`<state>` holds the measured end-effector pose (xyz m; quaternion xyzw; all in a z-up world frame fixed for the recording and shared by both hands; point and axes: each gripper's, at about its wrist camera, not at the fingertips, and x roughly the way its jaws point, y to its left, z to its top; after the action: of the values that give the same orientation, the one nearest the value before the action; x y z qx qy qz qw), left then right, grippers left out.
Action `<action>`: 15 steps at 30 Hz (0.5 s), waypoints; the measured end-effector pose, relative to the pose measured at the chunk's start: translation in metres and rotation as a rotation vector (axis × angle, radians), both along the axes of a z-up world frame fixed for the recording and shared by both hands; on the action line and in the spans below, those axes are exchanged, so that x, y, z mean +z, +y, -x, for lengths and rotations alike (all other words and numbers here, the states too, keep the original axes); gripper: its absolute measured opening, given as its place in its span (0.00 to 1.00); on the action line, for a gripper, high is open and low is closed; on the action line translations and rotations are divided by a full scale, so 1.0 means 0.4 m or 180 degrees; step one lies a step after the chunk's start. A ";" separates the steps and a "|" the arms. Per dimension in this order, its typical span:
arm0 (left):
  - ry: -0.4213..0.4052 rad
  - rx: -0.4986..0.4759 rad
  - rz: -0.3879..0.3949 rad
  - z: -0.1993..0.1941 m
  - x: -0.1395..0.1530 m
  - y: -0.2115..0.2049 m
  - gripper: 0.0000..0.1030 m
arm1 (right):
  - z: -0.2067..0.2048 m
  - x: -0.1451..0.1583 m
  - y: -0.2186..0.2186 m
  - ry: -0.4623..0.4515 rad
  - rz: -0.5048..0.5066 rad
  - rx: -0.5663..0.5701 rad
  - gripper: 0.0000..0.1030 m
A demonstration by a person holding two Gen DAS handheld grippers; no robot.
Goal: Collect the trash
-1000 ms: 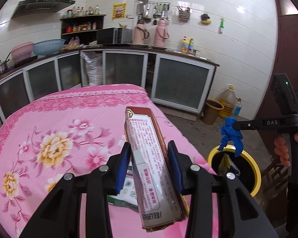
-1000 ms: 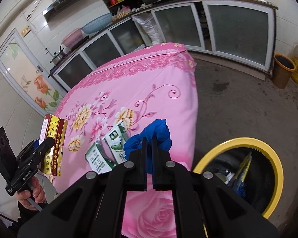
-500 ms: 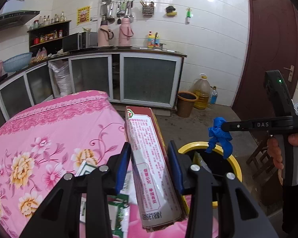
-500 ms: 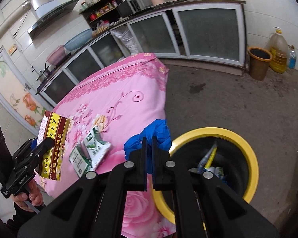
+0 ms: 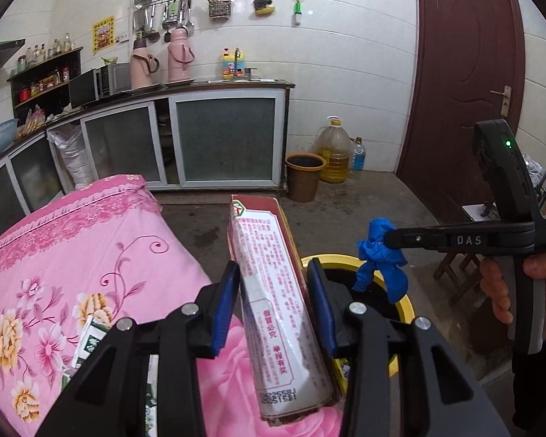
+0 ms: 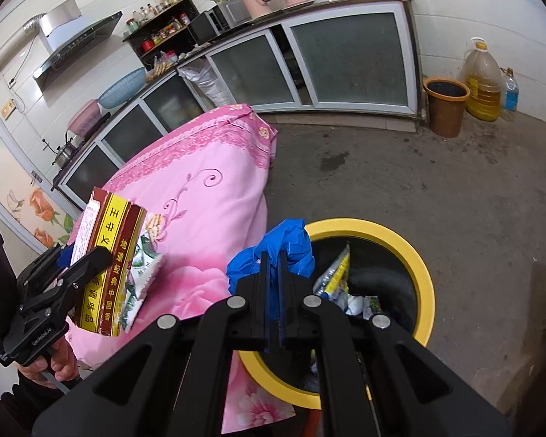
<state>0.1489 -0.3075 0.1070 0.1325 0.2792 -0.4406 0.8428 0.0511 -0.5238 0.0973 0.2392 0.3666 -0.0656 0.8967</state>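
Observation:
My left gripper [image 5: 275,276] is shut on a long red and white carton [image 5: 273,291], which juts forward past its blue pads [image 5: 224,298]. From the right wrist view the same carton [image 6: 107,258] shows red and yellow at the table's edge, held by the left gripper [image 6: 72,266]. My right gripper [image 6: 272,258] is shut on a crumpled blue plastic bag [image 6: 284,247] that hangs over the near rim of a yellow-rimmed black bin [image 6: 418,266]. In the left wrist view the blue bag [image 5: 380,258] dangles from the right gripper [image 5: 389,238] above the bin [image 5: 406,306].
Green and white packets [image 6: 142,273] lie on the pink flowered table cover [image 6: 207,211] beside the carton. The bin holds several wrappers [image 6: 340,273]. A brown bucket [image 6: 446,105] and an oil jug [image 6: 484,83] stand by the cabinets. A dark door [image 5: 466,83] is at right.
Both grippers have swung rightward off the table toward the bin, each keeping its load. The blue bag now hangs over the bin's rim, and the carton points at the bin.

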 end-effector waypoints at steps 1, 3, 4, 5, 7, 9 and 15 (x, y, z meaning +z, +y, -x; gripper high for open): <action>0.0000 -0.0027 -0.0012 -0.001 -0.001 -0.011 0.36 | 0.006 -0.007 -0.002 0.0008 0.0006 -0.0015 0.03; -0.0010 -0.0059 -0.0033 0.006 -0.007 -0.029 0.36 | 0.019 -0.023 -0.011 0.0029 0.0005 -0.0041 0.03; -0.0007 -0.0073 -0.0037 0.007 -0.008 -0.036 0.36 | 0.024 -0.030 -0.014 0.0037 0.0000 -0.0052 0.03; 0.0000 -0.0088 -0.0039 0.011 -0.010 -0.043 0.36 | 0.030 -0.038 -0.019 0.0051 0.0002 -0.0072 0.03; 0.0008 -0.0125 -0.0052 0.012 -0.014 -0.059 0.36 | 0.037 -0.053 -0.025 0.0080 0.0011 -0.0094 0.03; -0.0015 -0.0148 -0.0070 0.018 -0.019 -0.075 0.36 | 0.048 -0.070 -0.034 0.0111 0.0000 -0.0133 0.03; -0.0013 -0.0206 -0.0114 0.029 -0.041 -0.117 0.36 | 0.058 -0.123 -0.068 0.0224 -0.0060 -0.0234 0.03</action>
<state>0.1374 -0.3544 0.0907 0.1573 0.2809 -0.4623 0.8262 0.0279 -0.5511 0.0482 0.2585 0.3895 -0.1035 0.8779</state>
